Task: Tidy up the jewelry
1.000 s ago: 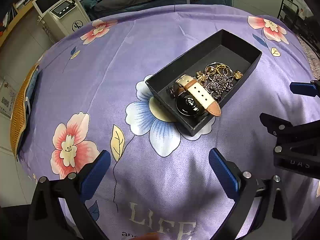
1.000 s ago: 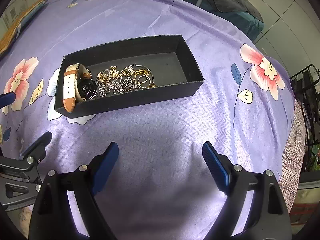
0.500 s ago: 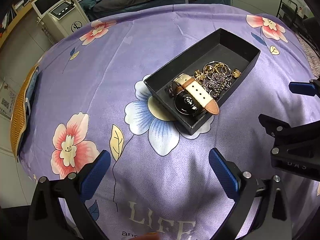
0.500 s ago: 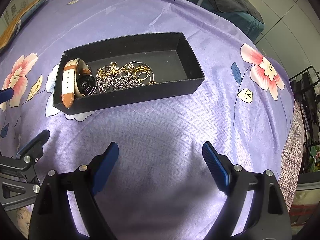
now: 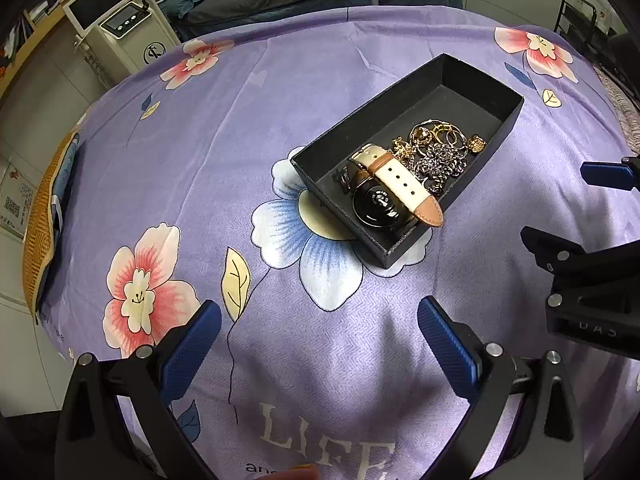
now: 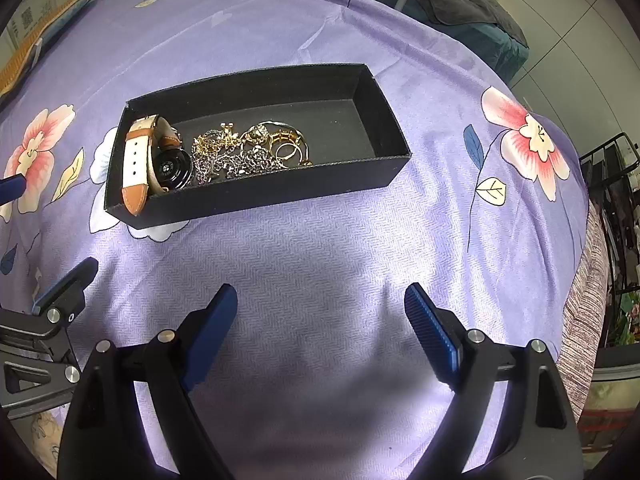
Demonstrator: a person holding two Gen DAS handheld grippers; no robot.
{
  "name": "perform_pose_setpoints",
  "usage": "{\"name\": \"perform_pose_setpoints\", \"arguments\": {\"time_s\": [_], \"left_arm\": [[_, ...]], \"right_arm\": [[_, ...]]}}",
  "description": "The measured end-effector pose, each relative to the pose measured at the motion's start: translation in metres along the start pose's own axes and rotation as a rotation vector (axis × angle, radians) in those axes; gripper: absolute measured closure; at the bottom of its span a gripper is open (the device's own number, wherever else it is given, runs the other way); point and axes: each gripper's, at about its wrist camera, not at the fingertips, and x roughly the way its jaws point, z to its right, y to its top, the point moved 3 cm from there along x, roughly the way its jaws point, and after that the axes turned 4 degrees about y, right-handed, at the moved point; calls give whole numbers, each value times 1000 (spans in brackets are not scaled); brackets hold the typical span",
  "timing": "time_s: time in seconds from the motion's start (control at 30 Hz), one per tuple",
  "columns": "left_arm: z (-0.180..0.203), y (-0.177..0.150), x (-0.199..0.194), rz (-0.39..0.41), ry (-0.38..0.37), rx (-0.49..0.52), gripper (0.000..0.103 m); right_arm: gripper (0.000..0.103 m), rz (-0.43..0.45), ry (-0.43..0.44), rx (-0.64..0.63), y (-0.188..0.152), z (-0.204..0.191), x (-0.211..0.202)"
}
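Risk, tangle: the chains and rings (image 6: pixel 248 148) lie heaped together in the black box (image 6: pixel 384 178); lifting one piece would likely drag its neighbours along, because links and loops interlock.
Risk, strap: the watch (image 5: pixel 394 192) has its tan strap tip hanging over the box's near wall, so a pad brushing it could tip the watch out.
Risk, box: it looks like light card on a soft purple floral bedspread (image 6: pixel 320 248), so a sideways nudge may slide or tilt it.
Jewelry look: gold rings and hoops, a darker silver-toned chain cluster, a black round watch face on a cream and tan strap.
Location: all pieces crowd one end of the box; the other end is bare.
Left gripper (image 5: pixel 320 340): jaws wide apart, nothing between them, above bare cloth, short of the box.
Right gripper (image 6: pixel 320 320): jaws wide apart, holding nothing, above bare cloth, short of the box.
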Motion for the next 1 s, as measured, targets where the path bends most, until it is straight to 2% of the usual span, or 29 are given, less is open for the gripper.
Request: {"name": "perform_pose_setpoints", "arguments": {"time_s": [1.0], "left_arm": [[2,-1,3,-4,-3,8,6]], "right_arm": [[18,-7,-11,-8,0,0,4]]}}
